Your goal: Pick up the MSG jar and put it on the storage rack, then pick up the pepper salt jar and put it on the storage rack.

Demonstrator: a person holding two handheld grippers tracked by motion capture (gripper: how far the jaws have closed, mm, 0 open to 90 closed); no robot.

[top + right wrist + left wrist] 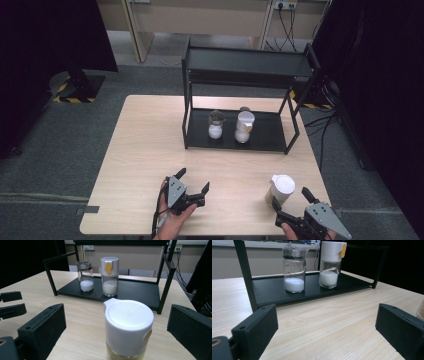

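A glass jar with a white cap (281, 187) stands near the table's front right, holding a yellowish content (127, 325). My right gripper (289, 197) is open around it, with a jaw on each side and gaps to both (116, 332). My left gripper (193, 179) is open over bare wood at the front middle, nothing between its jaws (327, 330). On the lower shelf of a black rack (265, 137) stand a clear jar with white powder (294, 270) and a white-capped jar with a yellow tab (331, 265).
The rack's upper shelf (247, 62) sits above the two jars, with thin black posts (245, 275) at the corners. The wooden table (145, 150) has bare room on its left half. Grey floor, cables and dark curtains surround it.
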